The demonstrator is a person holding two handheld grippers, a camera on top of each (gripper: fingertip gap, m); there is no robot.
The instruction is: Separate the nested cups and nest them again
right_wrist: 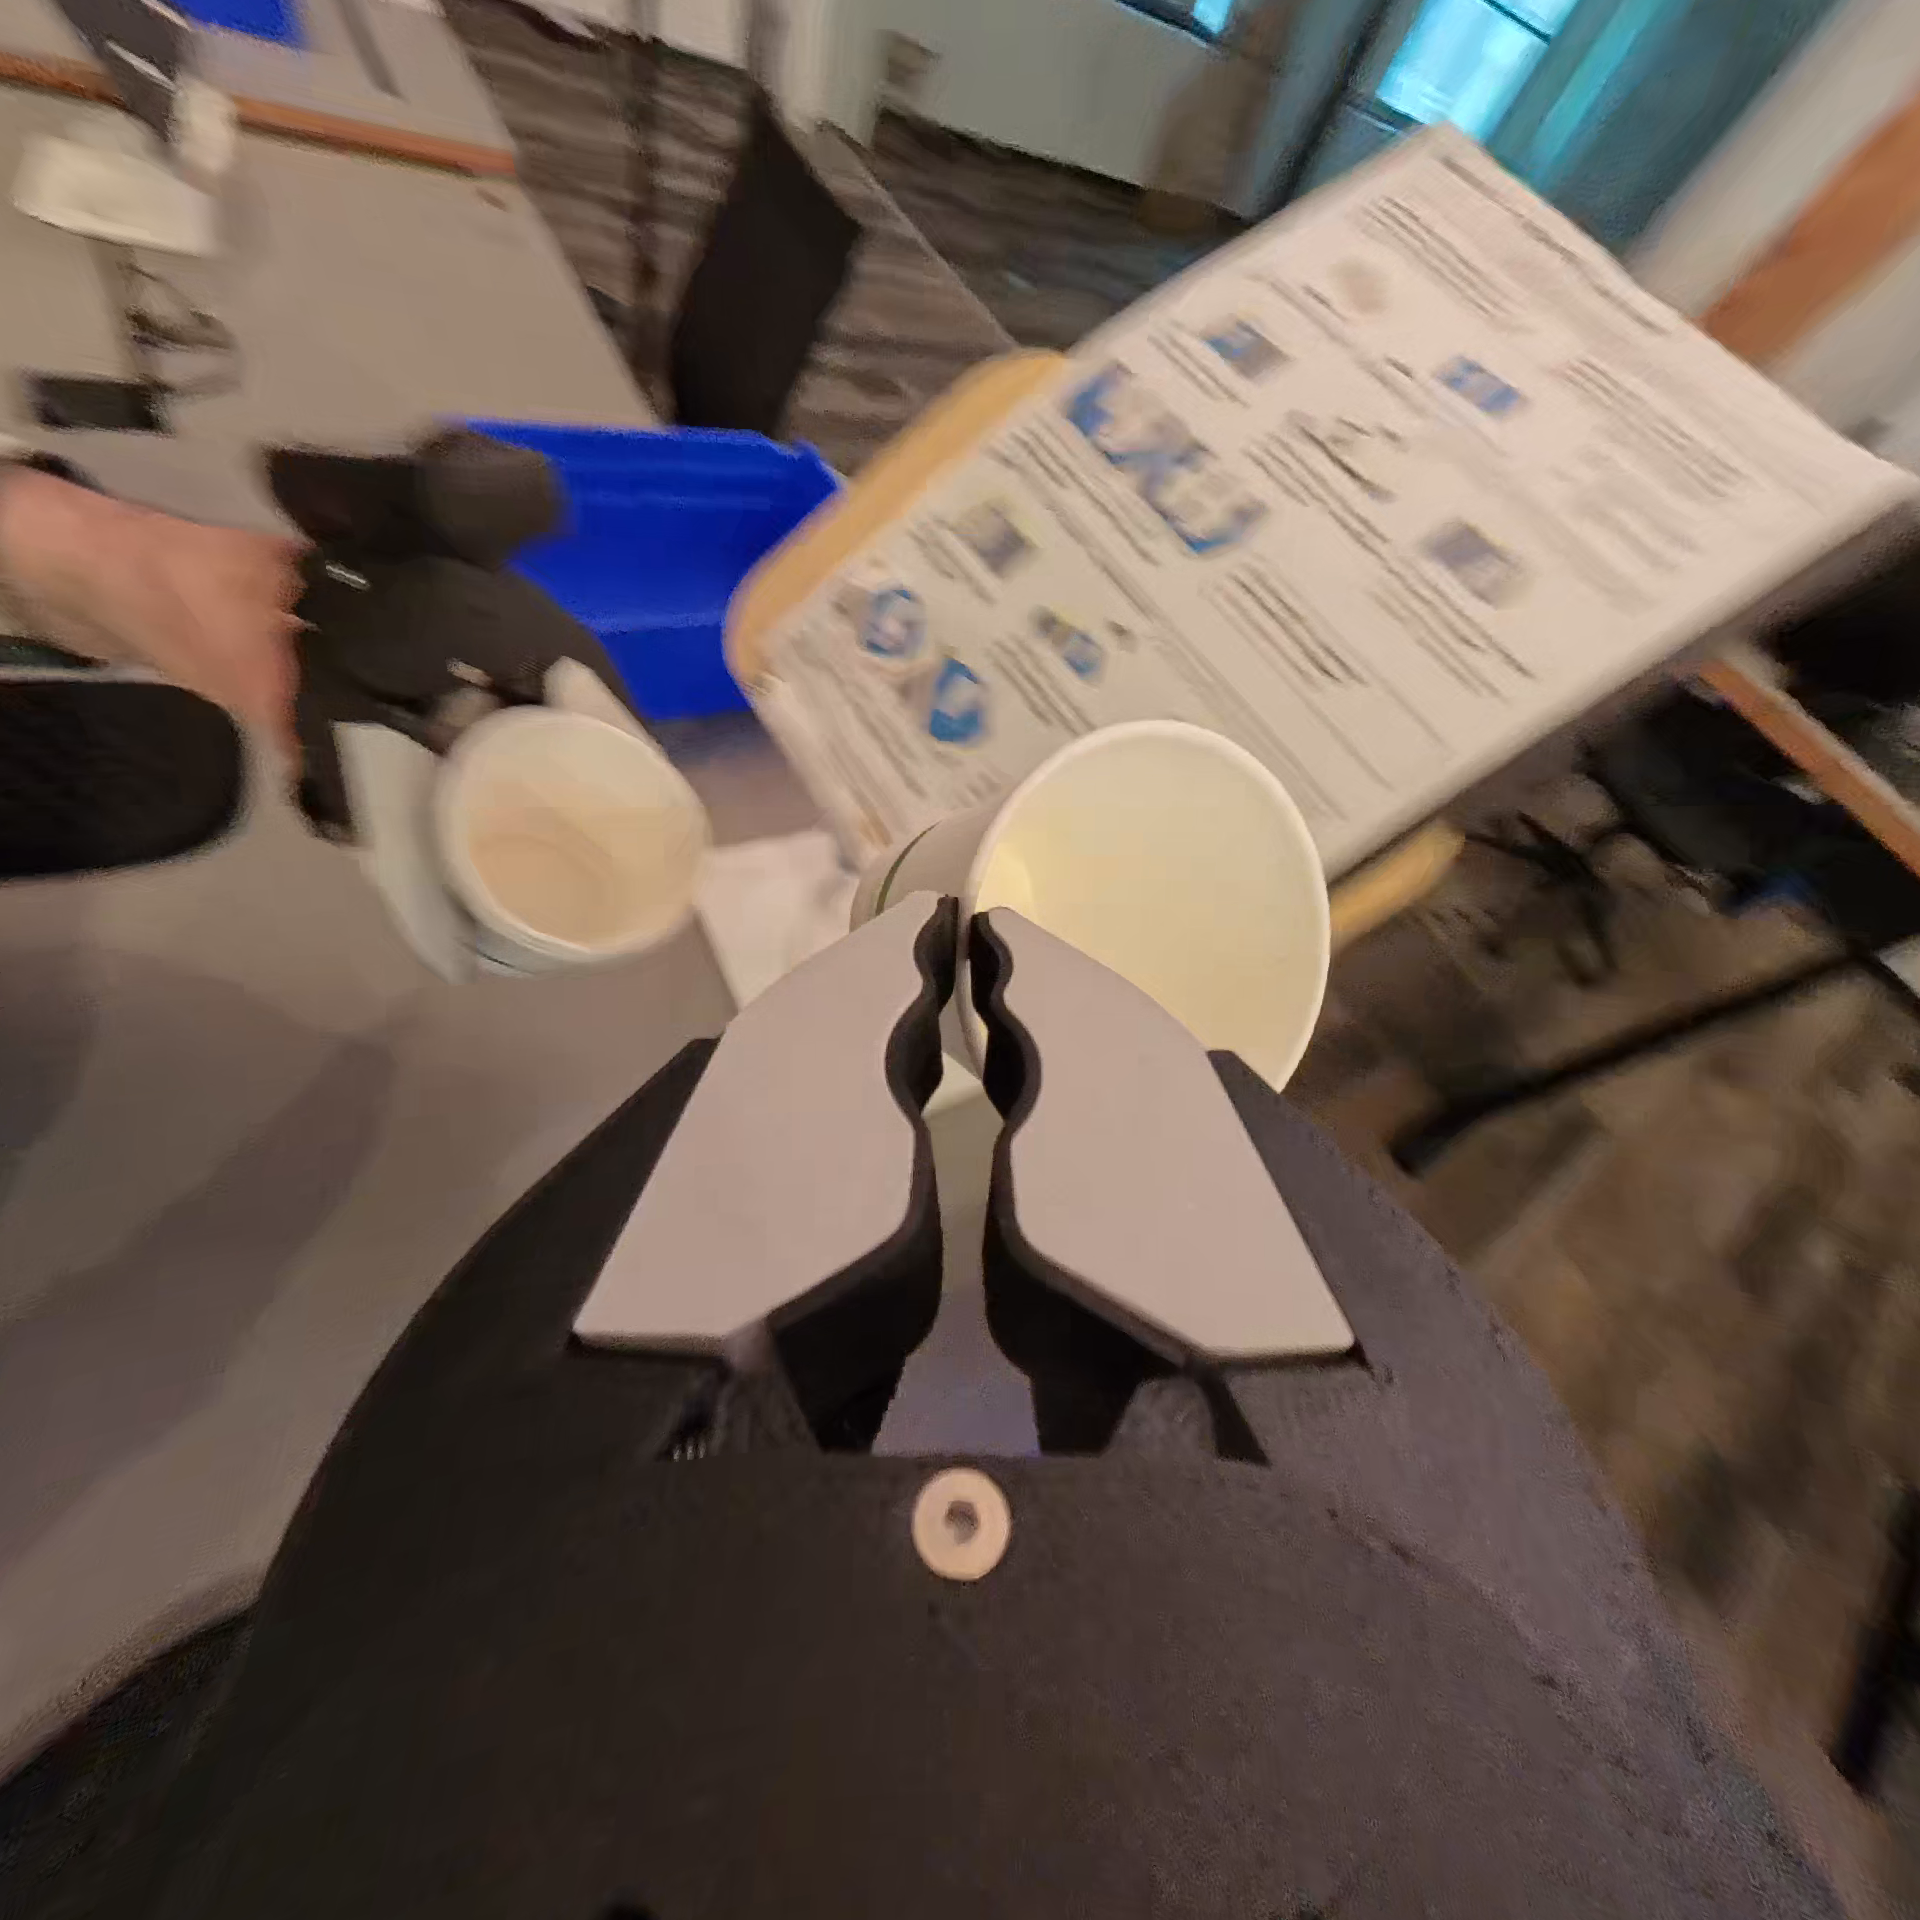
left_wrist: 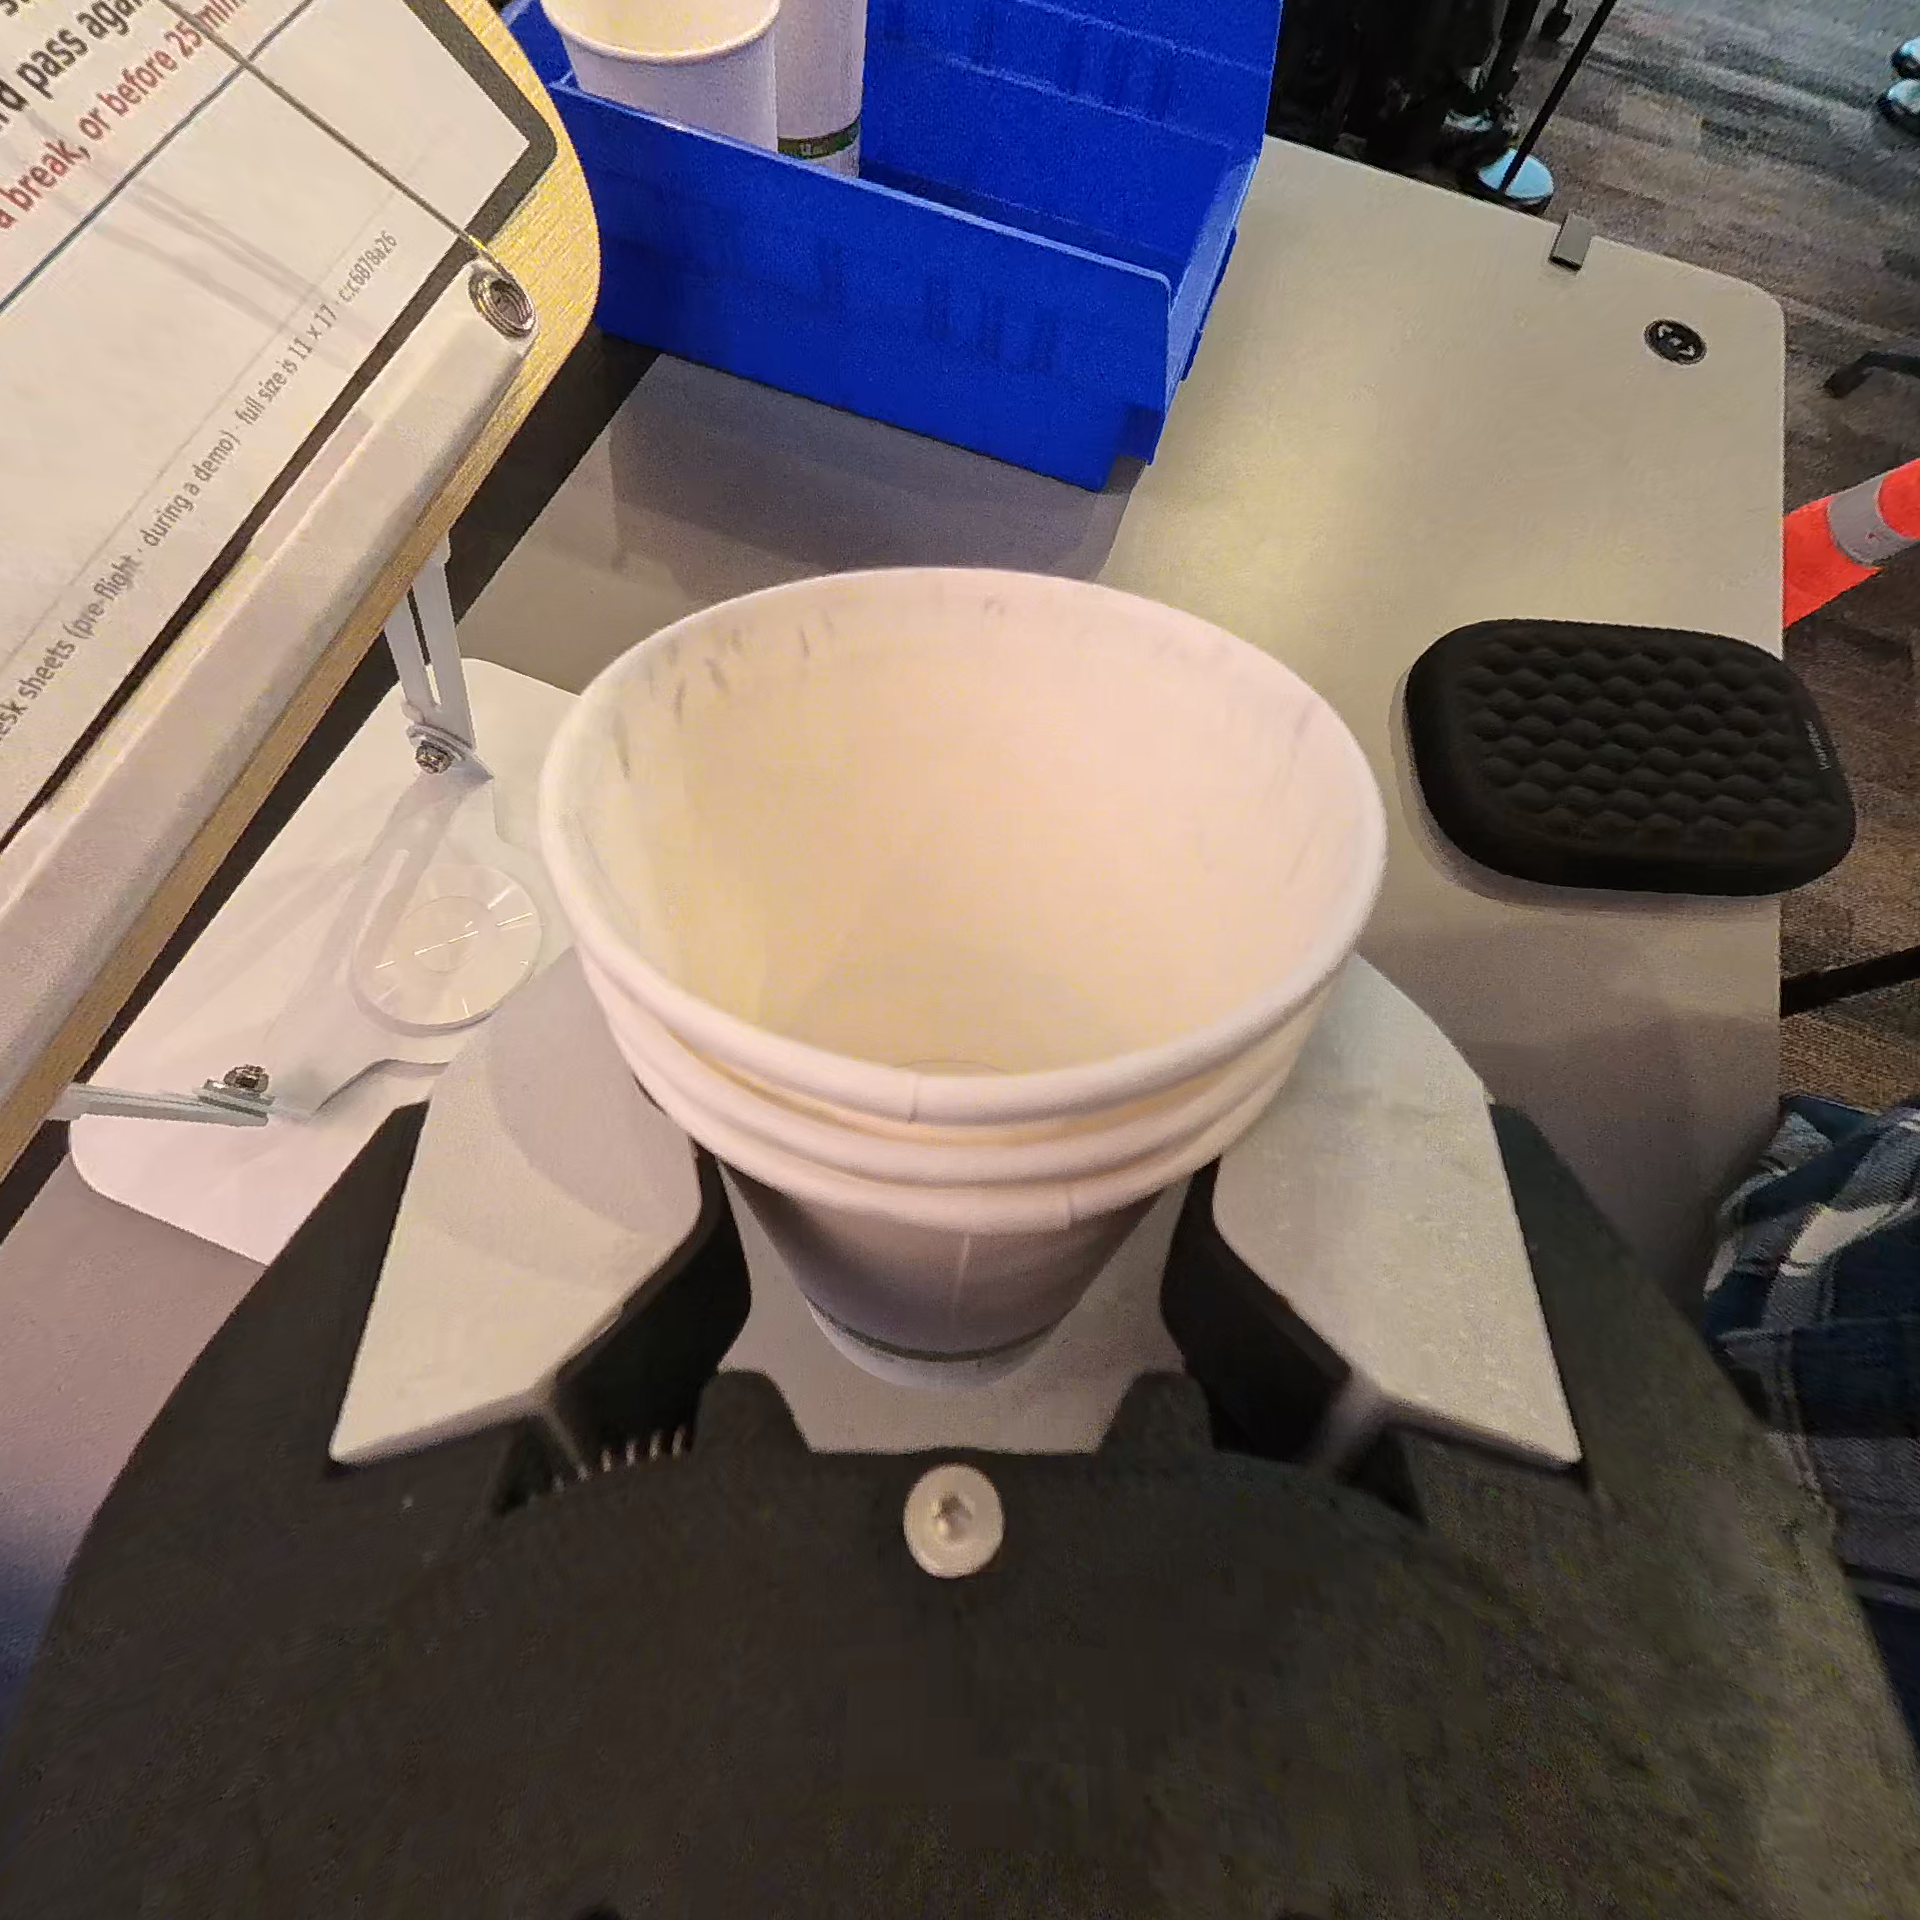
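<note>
Right gripper [right_wrist: 961, 925] pinches the rim of a single white paper cup [right_wrist: 1153, 883], jaws nearly shut on its wall. Left gripper [left_wrist: 961, 1226] clamps a nested stack of white cups [left_wrist: 961, 883] above the grey table [left_wrist: 1403, 468]. Only the left view shows the black pad [left_wrist: 1626, 753] near the table's right edge and the blue bin [left_wrist: 883, 270] at the back; the right view, blurred, shows a tilted printed board [right_wrist: 1299, 499].

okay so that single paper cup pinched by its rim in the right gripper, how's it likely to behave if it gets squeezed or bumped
The single paper cup looks thin-walled and empty, so probably very light and easy to dent. The right gripper pinches only its wall at the rim, one finger inside and one outside, so a bump may swing or twist it. Set down on its side, its tapered round shape would likely roll in a curve.
</note>
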